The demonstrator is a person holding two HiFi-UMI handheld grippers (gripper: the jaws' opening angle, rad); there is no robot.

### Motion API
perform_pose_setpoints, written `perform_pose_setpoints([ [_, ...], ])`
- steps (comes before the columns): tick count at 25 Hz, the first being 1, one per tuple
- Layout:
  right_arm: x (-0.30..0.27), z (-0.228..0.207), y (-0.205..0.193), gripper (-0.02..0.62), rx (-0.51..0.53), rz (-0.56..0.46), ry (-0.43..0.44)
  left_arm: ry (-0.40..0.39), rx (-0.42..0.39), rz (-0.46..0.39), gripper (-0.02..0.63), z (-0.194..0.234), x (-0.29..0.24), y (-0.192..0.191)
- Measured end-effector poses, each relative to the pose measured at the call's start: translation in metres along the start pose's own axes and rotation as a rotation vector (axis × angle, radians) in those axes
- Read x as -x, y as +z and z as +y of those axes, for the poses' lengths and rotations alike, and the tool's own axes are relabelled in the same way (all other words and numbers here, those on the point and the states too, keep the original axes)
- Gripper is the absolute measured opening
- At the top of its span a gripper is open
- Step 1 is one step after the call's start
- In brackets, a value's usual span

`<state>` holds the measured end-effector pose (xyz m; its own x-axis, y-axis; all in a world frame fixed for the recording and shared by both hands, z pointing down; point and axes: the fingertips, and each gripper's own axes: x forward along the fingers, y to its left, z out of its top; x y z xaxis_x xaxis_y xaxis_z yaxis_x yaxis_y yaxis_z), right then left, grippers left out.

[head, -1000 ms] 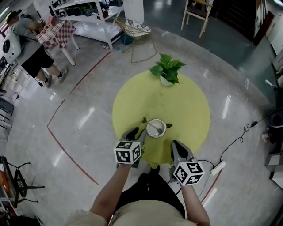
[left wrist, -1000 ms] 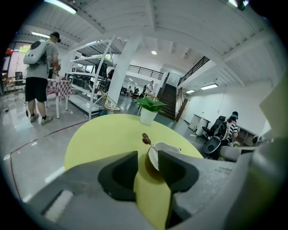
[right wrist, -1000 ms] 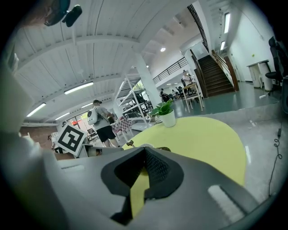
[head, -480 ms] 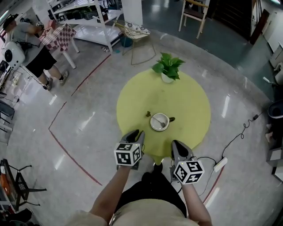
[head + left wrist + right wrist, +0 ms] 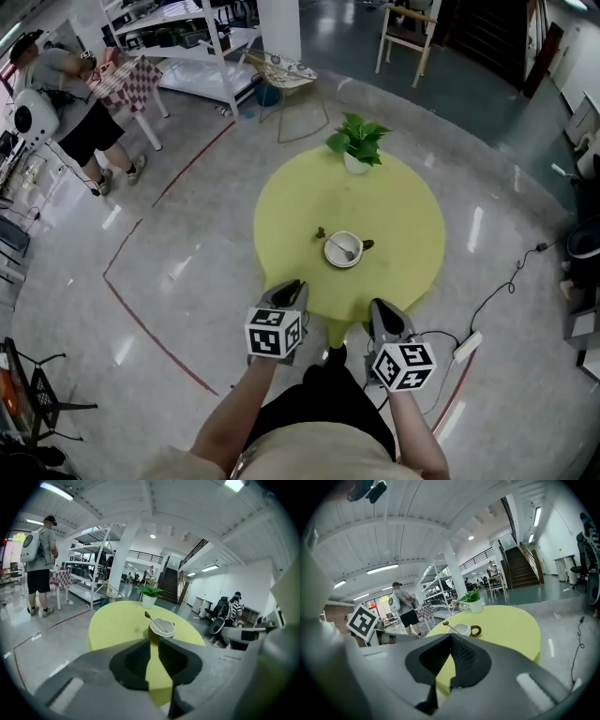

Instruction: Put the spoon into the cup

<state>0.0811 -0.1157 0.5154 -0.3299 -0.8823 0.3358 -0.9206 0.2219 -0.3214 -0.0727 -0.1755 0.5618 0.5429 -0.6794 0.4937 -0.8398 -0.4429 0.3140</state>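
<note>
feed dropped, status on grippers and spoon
Left gripper empty, jaws closing; right gripper shut, empty. Spoon in cup on table. Plant at far edge, apart from cup.

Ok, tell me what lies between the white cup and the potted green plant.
Nothing: the head view shows only bare round yellow tabletop between the white cup and the potted green plant.

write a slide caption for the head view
Spoon resting in a white cup on a round yellow table, potted plant at its far edge.

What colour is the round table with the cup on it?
The table is a plain yellow-green all over. It shows best in the head view.
</note>
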Motion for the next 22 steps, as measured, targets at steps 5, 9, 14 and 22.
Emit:
perform_pose_setpoints([
  [5, 0.014, 0.006, -0.005, 0.002, 0.008, -0.009, -0.015, -0.020, -0.029, -0.008, 0.043, -0.006, 0.016, -0.006],
  [9, 0.024, 0.011, -0.010, 0.002, 0.013, -0.014, -0.021, -0.032, -0.051, -0.013, 0.037, -0.011, 0.027, -0.009],
  [14, 0.036, 0.018, -0.013, 0.002, 0.033, -0.029, -0.035, -0.044, -0.073, -0.026, 0.025, -0.018, 0.042, -0.011],
  [22, 0.057, 0.025, -0.022, 0.000, 0.058, -0.042, -0.053, -0.062, -0.086, -0.064, 0.003, -0.029, 0.069, -0.014],
])
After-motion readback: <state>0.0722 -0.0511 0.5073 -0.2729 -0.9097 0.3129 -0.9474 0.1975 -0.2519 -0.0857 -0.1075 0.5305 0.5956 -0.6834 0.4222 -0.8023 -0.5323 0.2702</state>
